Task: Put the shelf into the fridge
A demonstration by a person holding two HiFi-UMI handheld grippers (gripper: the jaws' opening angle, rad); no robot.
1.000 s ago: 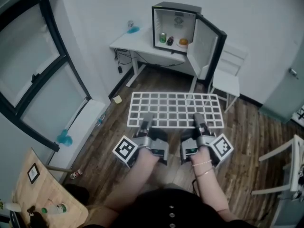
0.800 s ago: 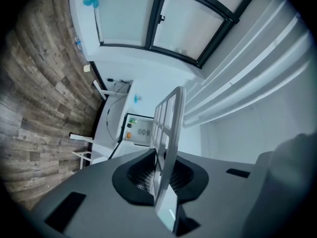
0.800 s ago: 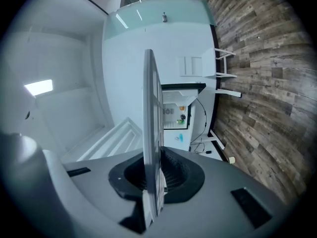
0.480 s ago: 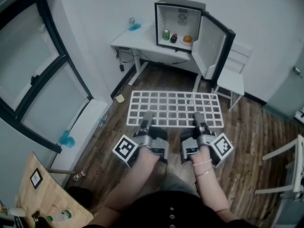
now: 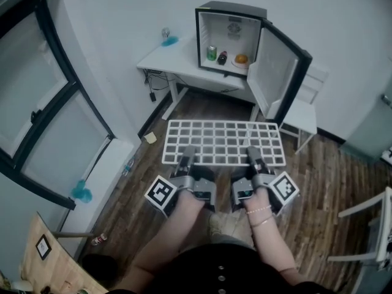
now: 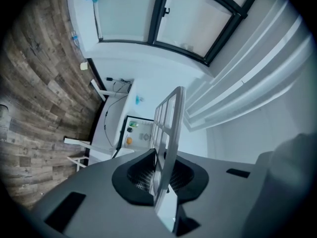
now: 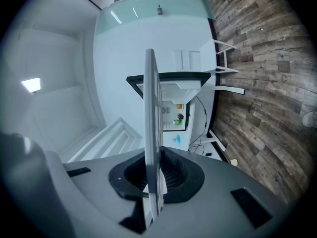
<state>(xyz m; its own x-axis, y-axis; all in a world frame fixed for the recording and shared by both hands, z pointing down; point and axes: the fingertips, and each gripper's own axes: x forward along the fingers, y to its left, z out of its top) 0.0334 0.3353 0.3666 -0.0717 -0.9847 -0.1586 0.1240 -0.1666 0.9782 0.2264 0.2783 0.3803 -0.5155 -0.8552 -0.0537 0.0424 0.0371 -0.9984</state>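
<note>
Wood-plank floor (image 5: 324,182) all over this room, white walls, and a big dark-framed window (image 5: 55,103) running down the left side. Against the far wall sits a white bench (image 5: 165,57) with a small fridge (image 5: 231,8) on top, its door (image 5: 278,72) swung wide open to the right. On the fridge's bottom you can see a green can (image 5: 211,52), something dark (image 5: 222,57) next to it and something orange (image 5: 241,59). A little blue thing (image 5: 169,40) sits on the bench left of the fridge. Cables (image 5: 153,81) hang under the bench, and a white chair (image 5: 301,112) stands just right of the open door. A small yellow scrap (image 5: 150,138) lies on the floor near the window wall.

The shelf (image 5: 223,143), a white wire grid, is held flat in the air over the floor, well apart from the fridge. The left gripper (image 5: 188,157) and right gripper (image 5: 253,156) both have their jaws clamped on its near edge, one toward each corner. In each gripper view the grid shows edge-on, pinched between the jaws.
</note>
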